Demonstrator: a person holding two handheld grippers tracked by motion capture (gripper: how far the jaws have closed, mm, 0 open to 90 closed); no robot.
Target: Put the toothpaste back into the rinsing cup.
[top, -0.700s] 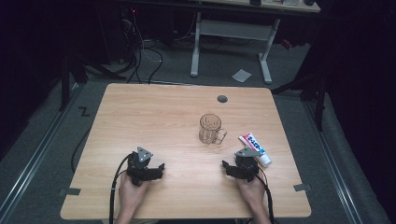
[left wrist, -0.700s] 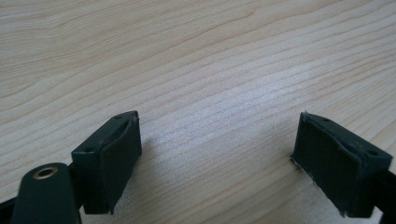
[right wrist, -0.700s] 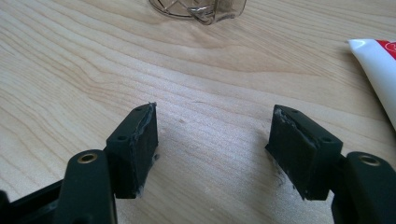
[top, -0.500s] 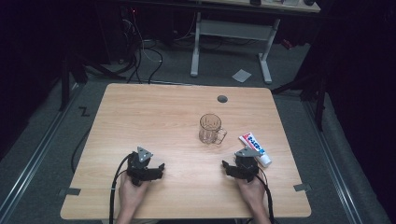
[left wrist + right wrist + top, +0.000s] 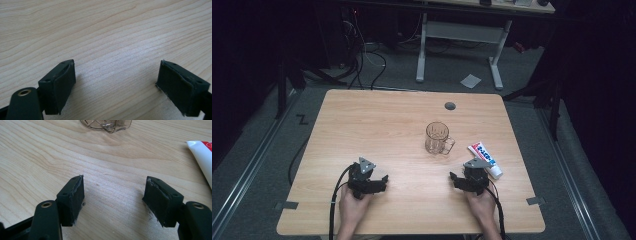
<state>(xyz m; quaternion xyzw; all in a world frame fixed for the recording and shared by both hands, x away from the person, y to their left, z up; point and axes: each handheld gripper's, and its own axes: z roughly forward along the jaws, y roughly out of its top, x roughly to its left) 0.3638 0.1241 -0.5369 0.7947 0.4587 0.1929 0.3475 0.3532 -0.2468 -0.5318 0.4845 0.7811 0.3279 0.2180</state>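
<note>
No movement: ribbed glass mug (image 5: 437,137) (round, clear)

Table (image 5: 377,120): glass mug (image 5: 438,137) right of centre, upright. Toothpaste tube (image 5: 485,159) lying flat, right of the mug and nearer the front edge. Right gripper (image 5: 473,176) just beside the tube's near end. Left gripper (image 5: 368,179) front left, well apart from both.
</note>
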